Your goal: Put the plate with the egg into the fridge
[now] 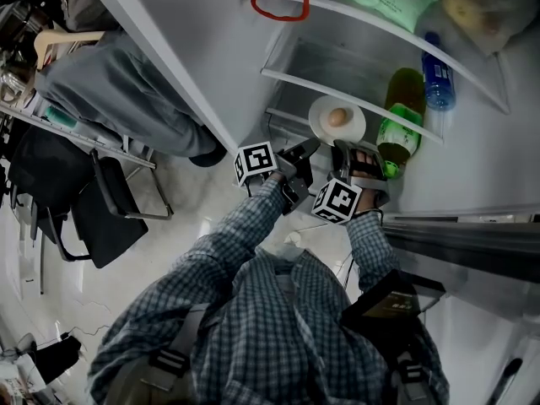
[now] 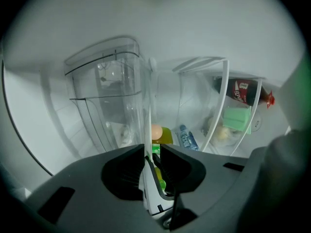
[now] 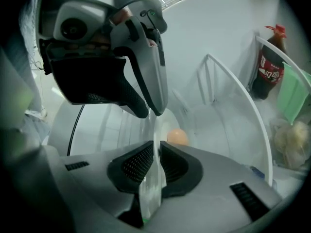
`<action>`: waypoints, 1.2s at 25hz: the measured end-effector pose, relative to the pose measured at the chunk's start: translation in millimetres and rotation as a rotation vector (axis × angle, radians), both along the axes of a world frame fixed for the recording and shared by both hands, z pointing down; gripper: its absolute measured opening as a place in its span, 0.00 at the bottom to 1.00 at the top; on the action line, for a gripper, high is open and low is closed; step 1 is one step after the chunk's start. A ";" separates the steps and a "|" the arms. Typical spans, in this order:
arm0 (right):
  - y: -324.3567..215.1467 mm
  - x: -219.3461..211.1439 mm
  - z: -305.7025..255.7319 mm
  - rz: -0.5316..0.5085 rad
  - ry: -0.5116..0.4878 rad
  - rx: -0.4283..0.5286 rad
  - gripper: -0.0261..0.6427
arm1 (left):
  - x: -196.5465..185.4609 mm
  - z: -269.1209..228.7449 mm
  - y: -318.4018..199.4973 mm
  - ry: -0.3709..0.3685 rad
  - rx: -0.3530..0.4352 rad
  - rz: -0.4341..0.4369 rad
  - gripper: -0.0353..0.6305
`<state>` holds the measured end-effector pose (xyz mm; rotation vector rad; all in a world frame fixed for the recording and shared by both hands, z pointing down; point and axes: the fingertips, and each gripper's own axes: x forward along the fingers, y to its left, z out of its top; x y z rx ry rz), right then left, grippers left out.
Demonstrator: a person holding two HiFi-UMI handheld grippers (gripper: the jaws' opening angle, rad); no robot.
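Note:
A white plate (image 1: 323,130) carrying a brown egg (image 1: 337,117) hangs level just in front of a glass fridge shelf (image 1: 354,81). My left gripper (image 1: 307,150) is shut on the plate's near left rim, and my right gripper (image 1: 348,151) is shut on its near right rim. In the left gripper view the plate (image 2: 147,130) runs edge-on between the jaws of the left gripper (image 2: 152,152), with the egg (image 2: 156,131) beyond. In the right gripper view the right gripper (image 3: 156,152) clamps the plate rim (image 3: 154,130), with the egg (image 3: 177,137) ahead and the left gripper (image 3: 153,111) above.
A green bottle (image 1: 403,110) and a blue water bottle (image 1: 438,79) lie on the shelf right of the plate. A cola bottle (image 2: 245,91) and a green packet (image 2: 237,119) sit in door racks. A clear drawer (image 2: 109,96) is at left. A person in grey (image 1: 126,99) and a black chair (image 1: 105,205) stand behind.

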<state>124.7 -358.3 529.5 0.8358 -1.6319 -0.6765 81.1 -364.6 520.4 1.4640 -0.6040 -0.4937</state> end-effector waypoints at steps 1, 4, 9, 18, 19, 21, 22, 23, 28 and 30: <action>0.2 -0.2 0.1 0.002 -0.008 0.000 0.08 | 0.3 0.3 -0.4 0.000 0.000 0.001 0.18; 1.0 -0.4 0.9 0.010 -0.032 -0.008 0.15 | 1.5 1.4 -1.4 0.004 -0.003 0.004 0.18; 2.7 -0.3 -3.7 0.010 -0.038 0.005 0.17 | 0.4 3.8 -1.4 -0.026 0.000 -0.002 0.18; 19.3 -3.0 -16.4 0.023 -0.092 0.030 0.17 | -3.5 -1.8 8.9 -0.037 0.043 0.015 0.18; 21.4 -2.8 -18.0 0.033 -0.113 0.027 0.17 | -3.9 -3.8 11.0 -0.049 0.057 0.022 0.18; 25.8 -2.5 -21.4 0.062 -0.166 0.009 0.17 | -5.9 -10.2 14.6 -0.082 0.104 0.031 0.18; 28.2 -2.8 -22.7 0.078 -0.191 -0.005 0.17 | -8.0 -13.8 15.7 -0.097 0.129 0.029 0.17; 30.6 -3.1 -23.7 0.092 -0.213 -0.018 0.17 | -10.5 -16.7 16.6 -0.112 0.149 0.021 0.17; 47.1 -9.7 -29.3 0.127 -0.360 -0.076 0.12 | -19.3 -25.1 21.4 -0.188 0.208 0.000 0.06; 54.8 -13.4 -32.7 0.144 -0.447 -0.104 0.11 | -22.0 -28.4 23.7 -0.232 0.237 -0.003 0.06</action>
